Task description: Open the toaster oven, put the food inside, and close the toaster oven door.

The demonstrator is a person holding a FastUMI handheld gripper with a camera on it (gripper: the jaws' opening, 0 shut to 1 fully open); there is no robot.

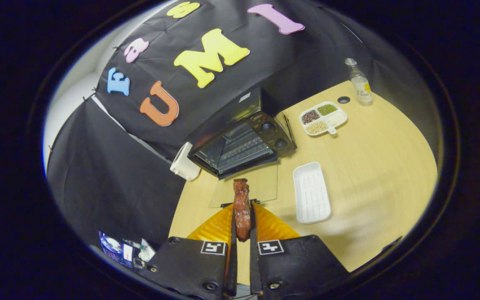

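Note:
A black toaster oven (pixel 244 141) stands at the back of the wooden table, its glass door (pixel 244 185) folded down flat toward me and the wire rack inside showing. My gripper (pixel 242 208) is shut on a reddish-brown strip of food (pixel 242 206), which stands up between the fingers and reaches toward the lowered door. The food hangs just short of the door's front edge, above the table.
An empty white tray (pixel 311 192) lies on the table to the right of the fingers. Beyond it sit a divided white dish of grains (pixel 323 118) and a clear bottle (pixel 361 85). A white box (pixel 185 163) stands left of the oven.

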